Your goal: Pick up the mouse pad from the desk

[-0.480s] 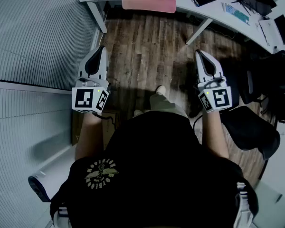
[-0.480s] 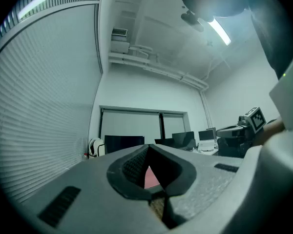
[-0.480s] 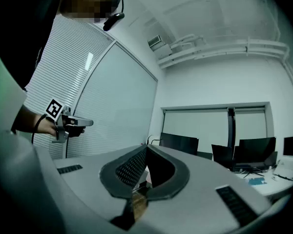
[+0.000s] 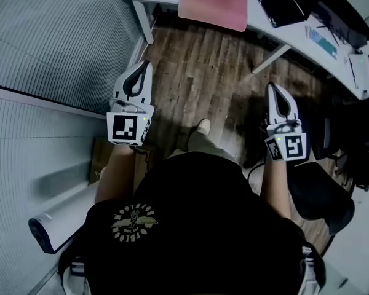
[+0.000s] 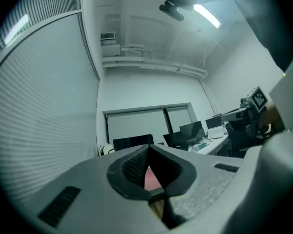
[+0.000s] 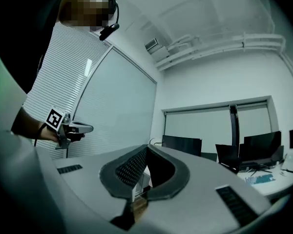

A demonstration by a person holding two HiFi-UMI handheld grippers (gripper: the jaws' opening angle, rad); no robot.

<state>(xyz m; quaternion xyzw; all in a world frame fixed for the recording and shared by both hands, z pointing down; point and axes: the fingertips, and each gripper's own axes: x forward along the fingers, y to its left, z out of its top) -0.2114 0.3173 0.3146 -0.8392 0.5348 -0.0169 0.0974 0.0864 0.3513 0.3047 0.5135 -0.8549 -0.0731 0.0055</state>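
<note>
Since the pink rectangular mouse pad (image 4: 213, 5) lies flat at the front of the white desk (image 4: 261, 24), it is probably thin, light and limp, so a pinch on its near edge looks best. Compared with the earlier frame, it sits lower and fuller in the head view. The left gripper (image 4: 145, 64) and right gripper (image 4: 272, 86) stay clenched on nothing, well short of it.

I see a dark wood-plank floor (image 4: 203, 72) below, with a ribbed grey wall (image 4: 49, 35) along the left. A white desk (image 4: 289, 34) runs across the far side, and a black office chair (image 4: 320, 195) stands near right. Farther off, dark monitors (image 5: 132, 143) sit below blind-covered windows (image 5: 136, 123). A strip light (image 5: 205, 14) glows on the ceiling.
</note>
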